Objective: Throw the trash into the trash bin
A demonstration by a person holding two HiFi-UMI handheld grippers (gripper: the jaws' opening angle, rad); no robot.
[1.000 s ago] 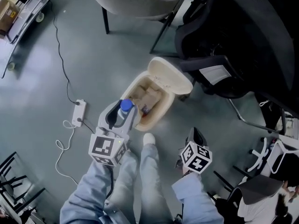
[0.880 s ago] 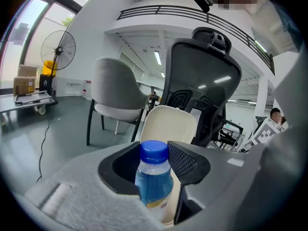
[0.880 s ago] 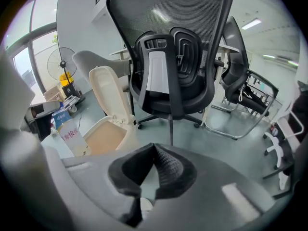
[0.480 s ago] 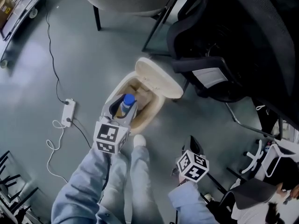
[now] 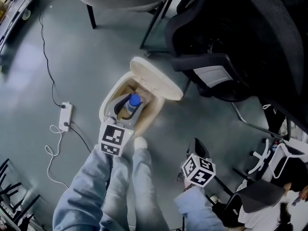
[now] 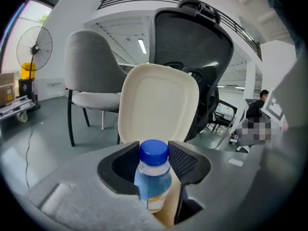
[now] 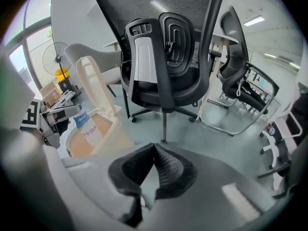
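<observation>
Head view showed the bottle (image 5: 133, 103) clamped between the jaws of the left gripper (image 5: 126, 110), directly over the open mouth of the bin (image 5: 107, 99). Its blue cap was turned up toward the camera and a little toward the raised lid (image 5: 156, 78), so its long axis ran close to upright, slightly tilted. In the left gripper view the bottle (image 6: 153, 174) was seen standing cap-up, its long axis crosswise to the jaws, with its body pressed from both sides by the pads (its base was hidden behind the gripper's body). The lid was seen standing just behind it. Brown scraps were seen lying inside the bin under the bottle. The right gripper (image 5: 198, 146) was held well apart from the bin, to its right, over the floor (image 5: 72, 57). In the right gripper view its jaws were seen brought together at the tips, with nothing between them.
</observation>
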